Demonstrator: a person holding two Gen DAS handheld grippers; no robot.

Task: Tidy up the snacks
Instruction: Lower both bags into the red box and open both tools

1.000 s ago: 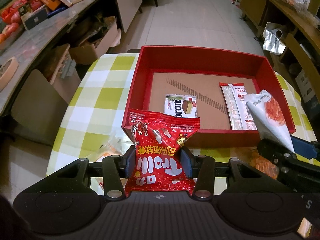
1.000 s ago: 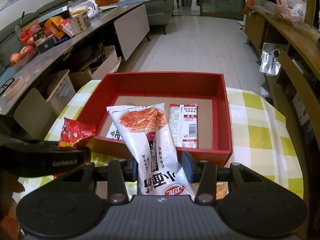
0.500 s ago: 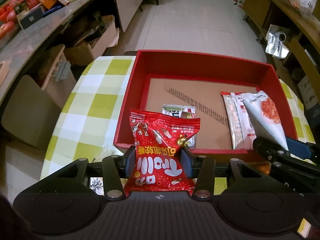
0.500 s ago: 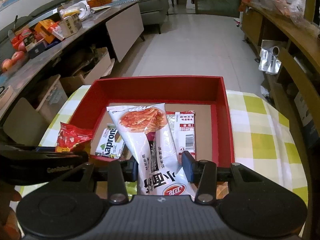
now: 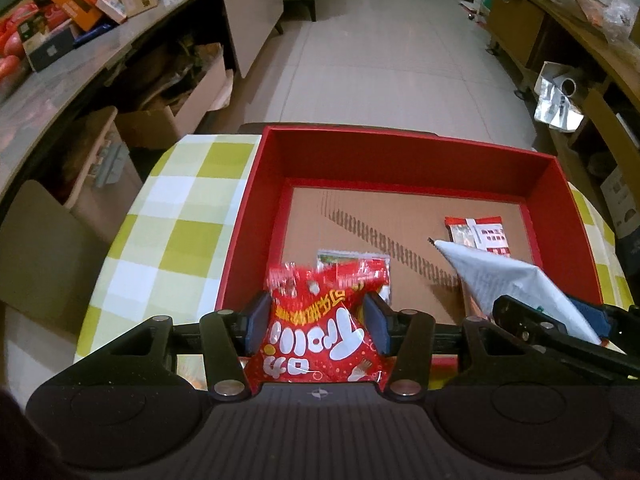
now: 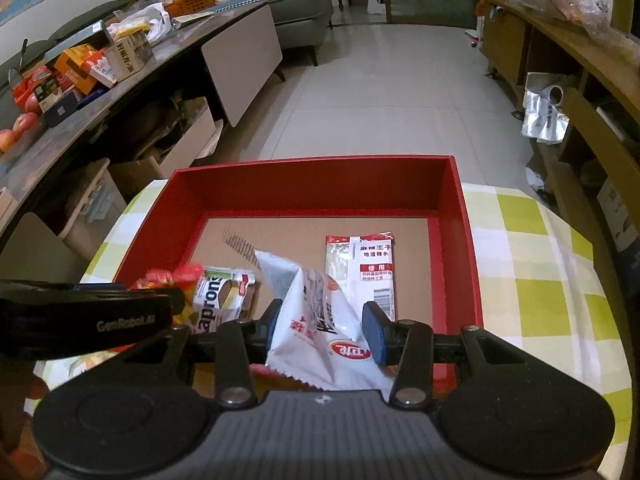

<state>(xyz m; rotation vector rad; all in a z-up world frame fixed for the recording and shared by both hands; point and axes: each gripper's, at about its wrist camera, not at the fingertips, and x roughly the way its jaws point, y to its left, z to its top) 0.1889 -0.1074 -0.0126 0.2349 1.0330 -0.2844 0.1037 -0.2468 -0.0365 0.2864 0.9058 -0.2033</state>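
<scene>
I have the red box [image 5: 256, 216] dead ahead of both claws on the checked table [image 5: 176, 220], its near wall just under my fingertips. Two flat packets already lie on its cardboard floor: a long one [image 6: 362, 264] toward the right wall and a small one [image 6: 220, 300] near the front left.

My left claw [image 5: 316, 322] is pinching the red bag [image 5: 320, 332], long axis pointing forward into the box, its top edge drooping over the near wall above the small packet. My right claw [image 6: 322, 326] is pinching the white bag [image 6: 320, 320], also pointing forward, its tip over the floor between the two packets.

Both bags look past the rim, so I judge release is close. The open floor lies farther ahead and in the middle; the right bag sits nearer it.
</scene>
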